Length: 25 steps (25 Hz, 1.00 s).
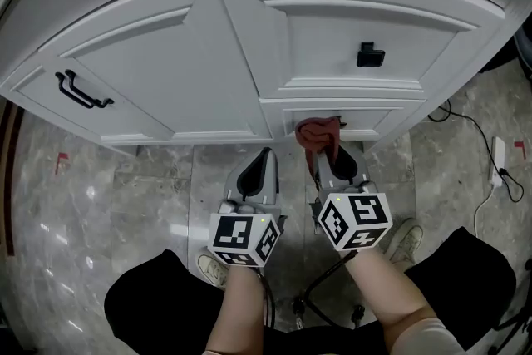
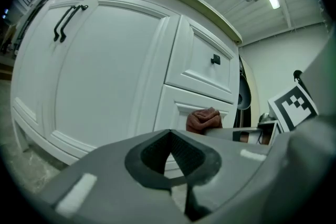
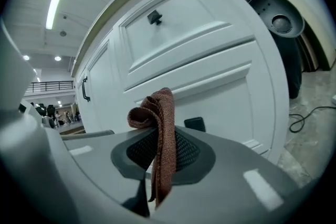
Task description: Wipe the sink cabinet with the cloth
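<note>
Pinching the crumpled rust-brown cloth [image 3: 164, 113] is the right claw [image 3: 157, 140]; left claw [image 2: 169, 137] sits closed.

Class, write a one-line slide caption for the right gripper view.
The right gripper, shut on a reddish-brown cloth, faces the drawer fronts of the white sink cabinet.

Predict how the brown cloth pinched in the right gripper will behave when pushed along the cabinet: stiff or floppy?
Probably floppy: the cloth folds and droops over the shut jaws of the right gripper. Its coarse weave likely drags, not slides, on the cabinet.
</note>
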### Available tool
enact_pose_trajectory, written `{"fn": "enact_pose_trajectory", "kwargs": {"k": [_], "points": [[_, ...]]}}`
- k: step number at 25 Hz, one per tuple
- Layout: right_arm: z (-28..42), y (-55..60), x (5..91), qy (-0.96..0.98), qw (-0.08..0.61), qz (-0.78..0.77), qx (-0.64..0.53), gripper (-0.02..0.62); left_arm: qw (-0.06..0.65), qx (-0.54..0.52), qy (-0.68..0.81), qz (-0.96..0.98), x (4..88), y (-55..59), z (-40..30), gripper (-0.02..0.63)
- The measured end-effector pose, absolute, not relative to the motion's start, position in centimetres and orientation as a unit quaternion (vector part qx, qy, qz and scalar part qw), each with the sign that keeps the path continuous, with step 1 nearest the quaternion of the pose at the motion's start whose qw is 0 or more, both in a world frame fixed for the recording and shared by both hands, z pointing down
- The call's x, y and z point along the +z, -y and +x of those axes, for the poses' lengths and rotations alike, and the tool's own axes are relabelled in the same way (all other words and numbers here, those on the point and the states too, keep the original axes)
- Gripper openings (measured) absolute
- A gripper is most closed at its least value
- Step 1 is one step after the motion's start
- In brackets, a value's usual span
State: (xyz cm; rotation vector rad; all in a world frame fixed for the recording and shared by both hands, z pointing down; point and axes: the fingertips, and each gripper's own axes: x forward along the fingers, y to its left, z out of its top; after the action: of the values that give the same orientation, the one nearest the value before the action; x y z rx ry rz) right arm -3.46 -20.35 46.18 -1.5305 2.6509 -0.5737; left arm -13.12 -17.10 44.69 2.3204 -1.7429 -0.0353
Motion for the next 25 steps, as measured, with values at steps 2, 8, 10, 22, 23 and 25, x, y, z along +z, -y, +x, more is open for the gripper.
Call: {"fn": "enact_pose_trajectory", "kwargs": {"k": [2,8,10,22,23,25], "points": [[-5.7,20.5,46.6,-0.86,0.006,-0.475,-0.185,0.083,0.12,-0.014,0.604,0.788,44.7,16.8,-14.4,0.0],[-11.0,21.3,48.2,-0.874,-0.01,-0.444,-0.196,0.083,0.123,-0.012,0.612,0.781,45.1,16.2,-16.8,0.0],[-11.5,21.8,48.4,-0.874,-0.013,-0.444,-0.196,0.083,0.123,-0.011,0.613,0.78,45.3,16.1,-17.2,0.0],[-6.5,23.3,49.6,-0.833,-0.021,-0.512,-0.207,0.083,0.123,-0.008,0.6,0.791,45.6,16.4,-15.6,0.0],[-6.1,23.4,49.6,-0.831,-0.019,-0.515,-0.21,0.084,0.123,-0.007,0.599,0.791,45.6,16.5,-15.5,0.0],[-5.5,23.5,49.5,-0.825,-0.013,-0.521,-0.218,0.084,0.122,-0.007,0.599,0.791,45.6,16.6,-15.3,0.0]]}}
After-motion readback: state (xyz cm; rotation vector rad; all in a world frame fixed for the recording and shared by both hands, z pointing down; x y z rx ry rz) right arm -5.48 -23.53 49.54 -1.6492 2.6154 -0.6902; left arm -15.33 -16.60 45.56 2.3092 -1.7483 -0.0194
